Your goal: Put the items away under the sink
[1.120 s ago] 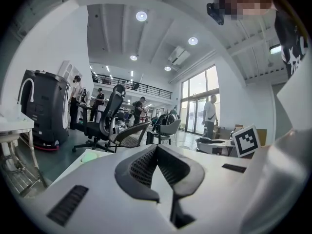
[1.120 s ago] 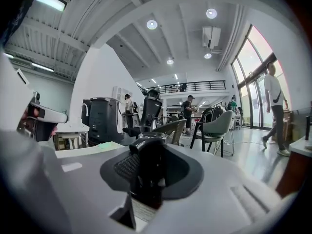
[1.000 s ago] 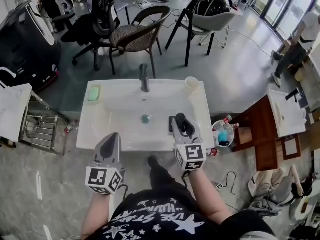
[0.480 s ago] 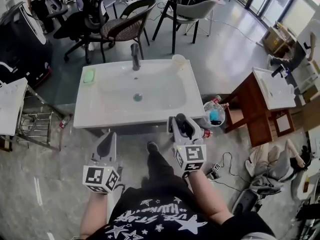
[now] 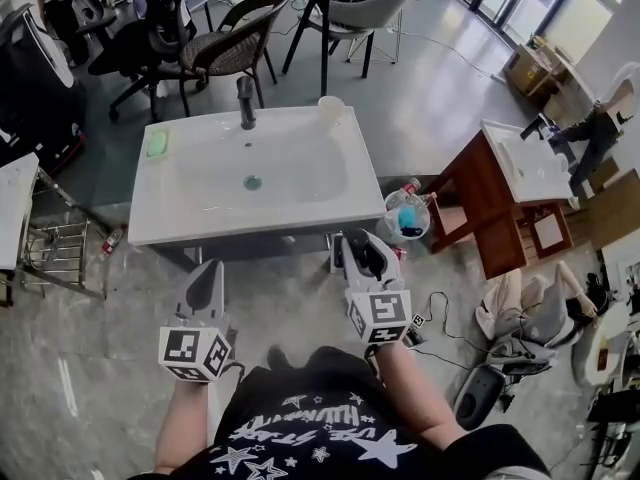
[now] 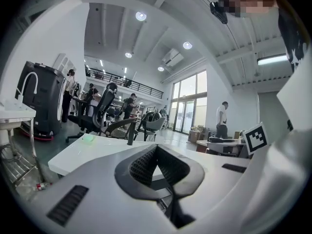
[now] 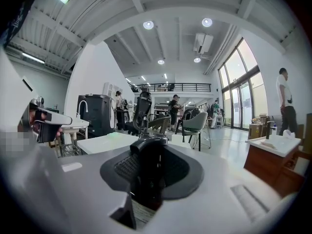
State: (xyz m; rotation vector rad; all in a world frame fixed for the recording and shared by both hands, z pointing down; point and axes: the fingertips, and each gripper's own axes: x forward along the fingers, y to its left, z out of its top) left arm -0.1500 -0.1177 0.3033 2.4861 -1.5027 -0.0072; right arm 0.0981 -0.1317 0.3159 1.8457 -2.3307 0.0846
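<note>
The white sink (image 5: pixel 200 218) stands ahead of me, with a dark cabinet front (image 5: pixel 250 246) under its near edge. My right gripper (image 5: pixel 358 240) is shut on a black bottle (image 5: pixel 368 254), held level just in front of the sink's right front corner. In the right gripper view the black bottle (image 7: pixel 148 174) fills the gap between the jaws of the right gripper (image 7: pixel 146 145), a label showing at its base. My left gripper (image 5: pixel 212 268) hangs lower left of the sink front, shut and with nothing in it. In the left gripper view, the left gripper (image 6: pixel 157 147) has its tips together.
On the sink are a dark faucet (image 5: pixel 245 103), a green soap bar (image 5: pixel 157 143) and a pale cup (image 5: pixel 331 108). A bucket of bottles (image 5: pixel 405 216) and a wooden vanity (image 5: pixel 500 208) stand to the right. A metal rack (image 5: pixel 50 248) is at the left, chairs behind.
Both grippers have drawn back from over the sink's front edge to the floor side of it. The black bottle came along in the right gripper. The sink now lies farther off.
</note>
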